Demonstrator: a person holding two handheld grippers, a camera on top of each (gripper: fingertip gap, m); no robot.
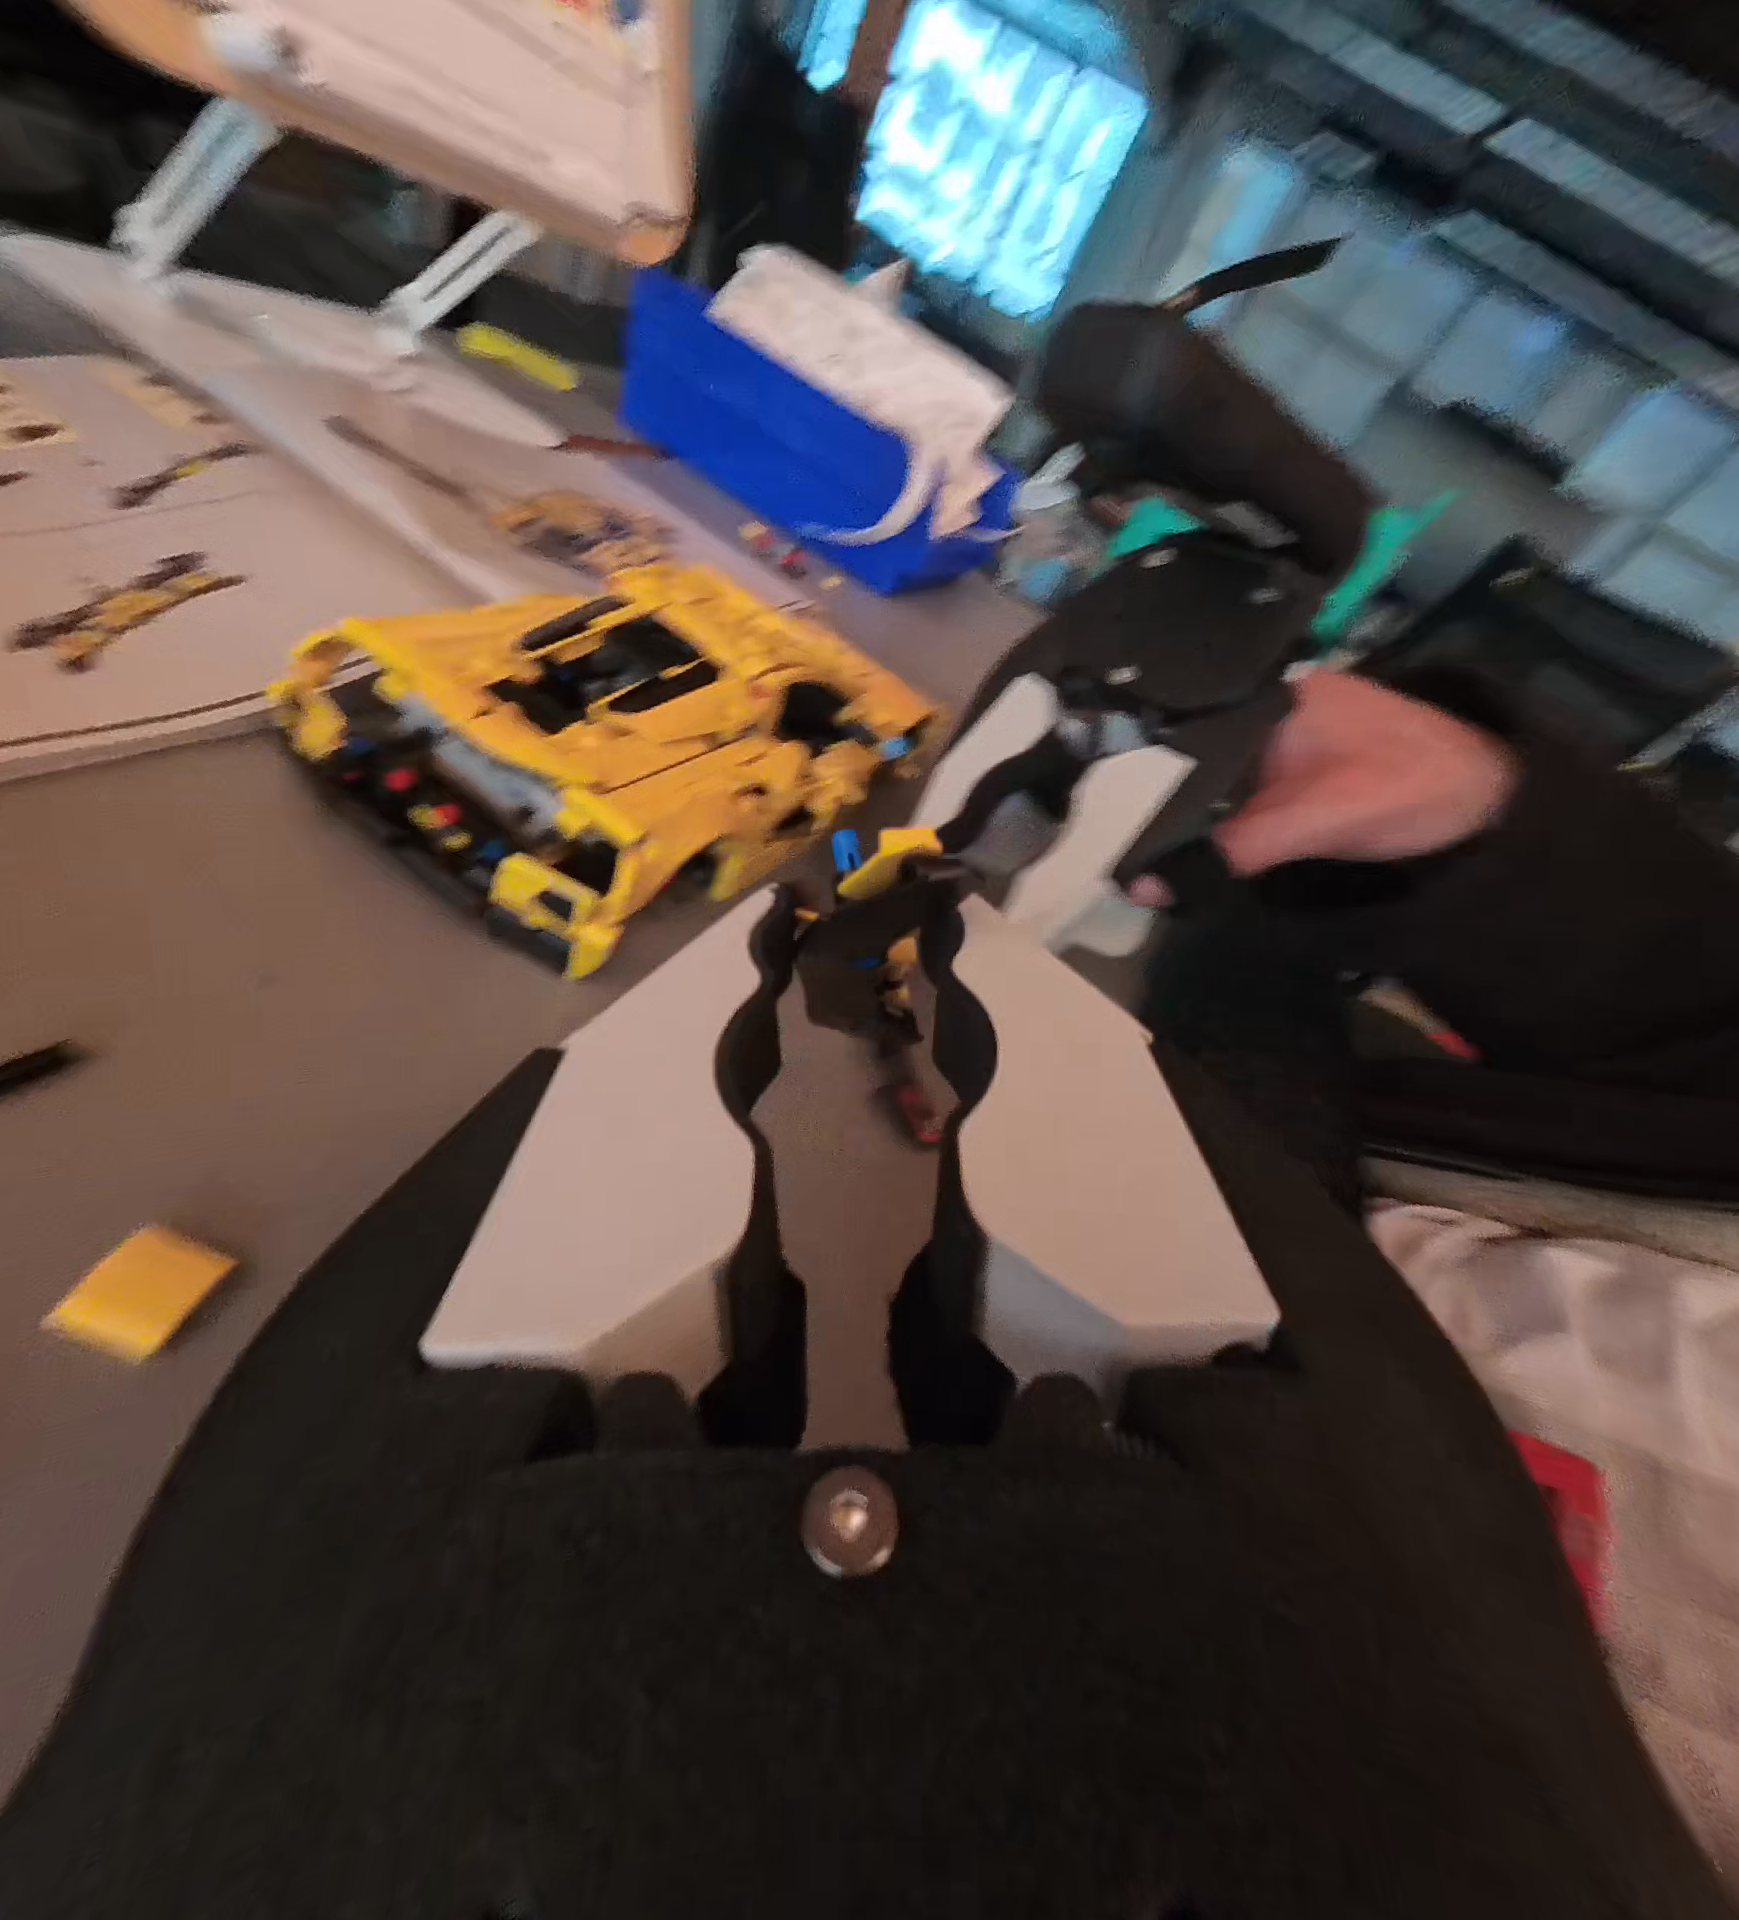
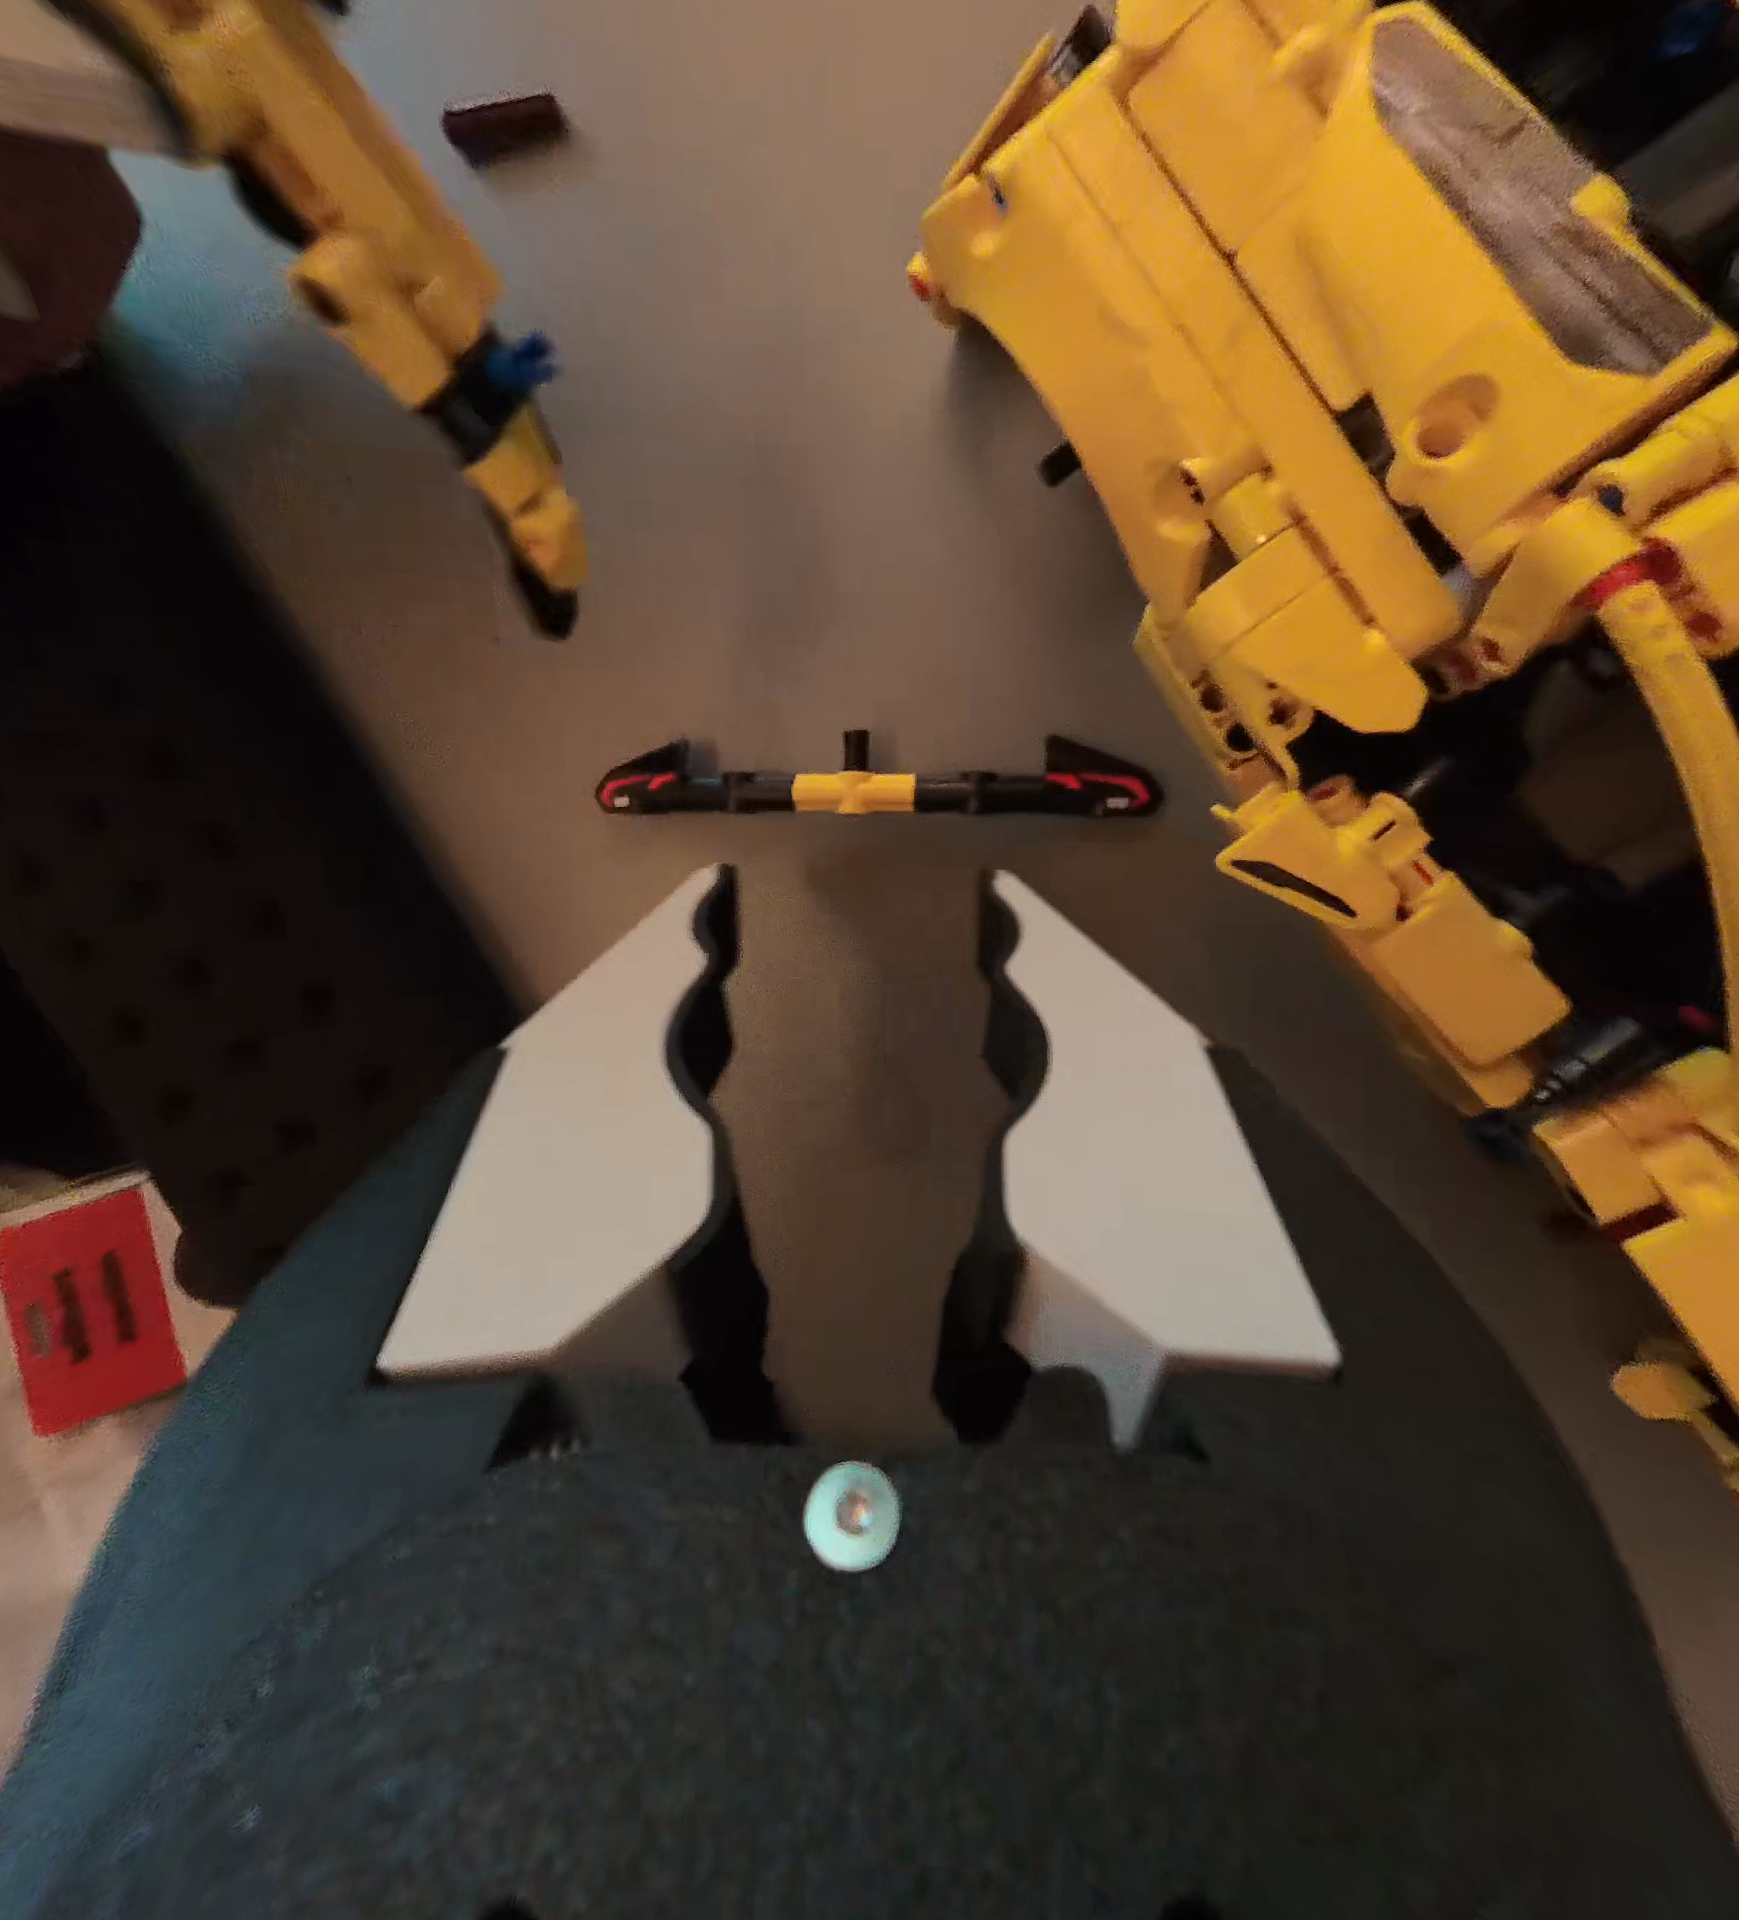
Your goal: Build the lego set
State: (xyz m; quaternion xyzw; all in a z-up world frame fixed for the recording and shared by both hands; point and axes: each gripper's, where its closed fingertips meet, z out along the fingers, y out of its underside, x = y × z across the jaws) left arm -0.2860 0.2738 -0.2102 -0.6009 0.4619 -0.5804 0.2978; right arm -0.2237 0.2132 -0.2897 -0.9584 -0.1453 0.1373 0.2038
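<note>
Left gripper point(image 1: 860, 920) clamps a slim yellow-and-black piece point(image 1: 886, 883) with a blue pin near its tip, raised clear of the grey tabletop point(image 1: 169, 987). In the right wrist view the same piece point(image 2: 449, 312) reaches in from 11 o'clock, its black-tipped end pointing toward the middle of the frame.

Right gripper point(image 2: 854, 883) hangs open over the table, fingers spread with nothing between them. Just beyond its tips, at 12 o'clock, lies a thin black bar point(image 2: 875, 792) with a yellow cross-shaped joint at its centre and a red-striped black fin at each end. It lies flat and crosswise to the fingers, with bare table all around it.

At 2 o'clock of the right gripper stands the yellow car point(image 2: 1364, 520), partly built, with black gaps in the bodywork, red and blue pins showing and a curved yellow hose along one side. Its nearest corner sits near the bar's right fin but apart from it. The left wrist view, blurred, shows the whole car point(image 1: 605, 748) at 10 o'clock, close to the edge of an open instruction booklet point(image 1: 117, 540). A blue bin point(image 1: 782, 436) stands beyond it. A flat yellow tile point(image 1: 140, 1291) lies alone at 8 o'clock, and a small dark brick point(image 2: 503, 123) lies by itself at 11 o'clock in the right view.
</note>
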